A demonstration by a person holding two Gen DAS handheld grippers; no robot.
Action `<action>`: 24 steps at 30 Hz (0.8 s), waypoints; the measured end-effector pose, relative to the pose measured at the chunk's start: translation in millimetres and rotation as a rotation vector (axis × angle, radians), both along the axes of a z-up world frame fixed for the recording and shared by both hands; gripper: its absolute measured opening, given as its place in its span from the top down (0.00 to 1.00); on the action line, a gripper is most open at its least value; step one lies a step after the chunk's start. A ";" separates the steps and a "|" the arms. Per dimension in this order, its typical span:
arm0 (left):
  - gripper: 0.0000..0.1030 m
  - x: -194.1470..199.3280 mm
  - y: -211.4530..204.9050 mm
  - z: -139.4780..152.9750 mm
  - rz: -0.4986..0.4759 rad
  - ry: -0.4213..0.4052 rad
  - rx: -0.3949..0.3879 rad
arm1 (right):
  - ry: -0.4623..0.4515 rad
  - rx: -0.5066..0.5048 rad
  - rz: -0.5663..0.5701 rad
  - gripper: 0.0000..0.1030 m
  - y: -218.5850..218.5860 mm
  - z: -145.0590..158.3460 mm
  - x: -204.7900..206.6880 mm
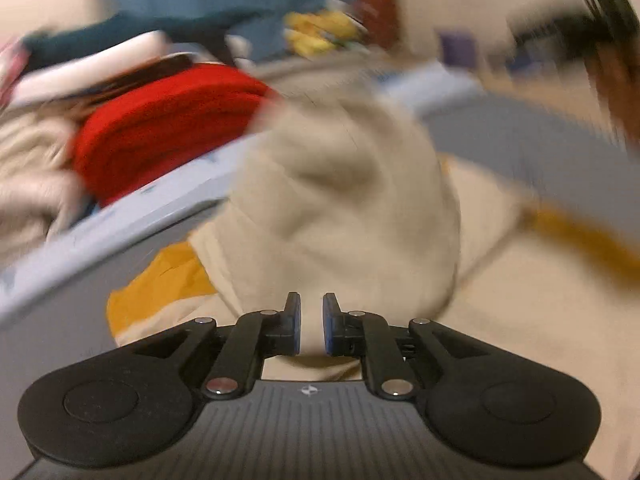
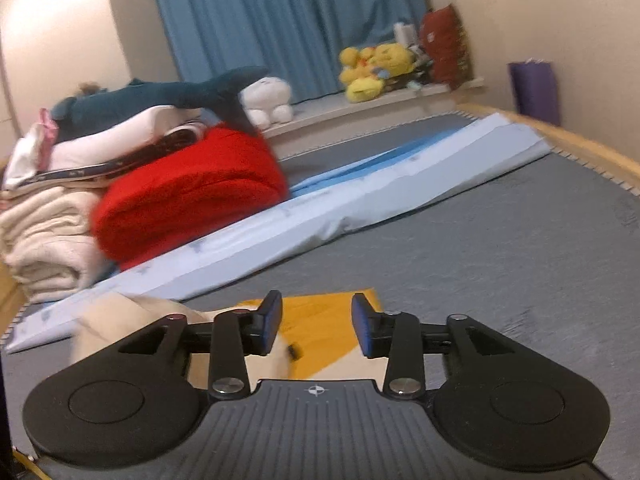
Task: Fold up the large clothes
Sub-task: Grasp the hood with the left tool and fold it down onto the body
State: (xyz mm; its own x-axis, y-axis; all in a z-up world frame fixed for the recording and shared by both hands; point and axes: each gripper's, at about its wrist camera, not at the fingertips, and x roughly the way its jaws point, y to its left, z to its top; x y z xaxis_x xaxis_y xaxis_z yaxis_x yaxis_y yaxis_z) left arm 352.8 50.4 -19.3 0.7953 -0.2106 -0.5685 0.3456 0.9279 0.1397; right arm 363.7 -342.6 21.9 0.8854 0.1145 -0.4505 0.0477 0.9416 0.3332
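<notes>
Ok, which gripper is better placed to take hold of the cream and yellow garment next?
Probably the left gripper: the cream and yellow garment is bunched directly ahead of its narrow jaws. The right gripper stands open over a flat yellow corner, with nothing between its pads.

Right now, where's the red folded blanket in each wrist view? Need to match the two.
Left wrist: red folded blanket sits left of centre in the upper half, blurred, behind the pale blue mat's edge.
Right wrist: red folded blanket is left of centre, mid-height, sharp, beside a stack of cream bedding.
Shared landmark: the pale blue mat running diagonally just in front of the blanket in both.
</notes>
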 end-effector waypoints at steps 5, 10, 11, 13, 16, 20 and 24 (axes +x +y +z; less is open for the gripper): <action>0.66 37.0 30.7 16.7 0.159 0.126 -0.318 | 0.078 0.174 0.133 0.49 12.3 -16.0 8.5; 0.43 82.1 46.6 -19.1 0.309 0.428 -0.414 | 0.152 0.218 0.240 0.41 38.2 -33.3 21.7; 0.43 87.9 50.4 -30.0 0.317 0.491 -0.463 | 0.161 0.217 0.250 0.41 42.9 -36.3 24.3; 0.43 91.3 52.8 -44.0 0.314 0.546 -0.505 | 0.167 0.204 0.269 0.41 53.6 -39.4 29.2; 0.45 99.0 48.5 -57.1 0.296 0.569 -0.513 | 0.165 0.167 0.309 0.41 70.4 -44.2 34.4; 0.88 119.6 44.4 -75.2 0.292 0.556 -0.541 | 0.166 0.045 0.362 0.41 97.3 -53.2 42.3; 1.00 129.9 47.2 -77.8 0.303 0.479 -0.574 | 0.138 -0.082 0.378 0.65 113.0 -57.7 41.4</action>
State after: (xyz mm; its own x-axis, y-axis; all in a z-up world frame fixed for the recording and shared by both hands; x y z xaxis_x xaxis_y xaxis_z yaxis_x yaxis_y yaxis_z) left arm 482.7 97.6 -97.1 0.5616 -0.3877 -0.7309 -0.0312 0.8729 -0.4870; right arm 405.1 -229.6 -35.8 0.7184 0.3785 -0.5837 -0.2673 0.9248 0.2708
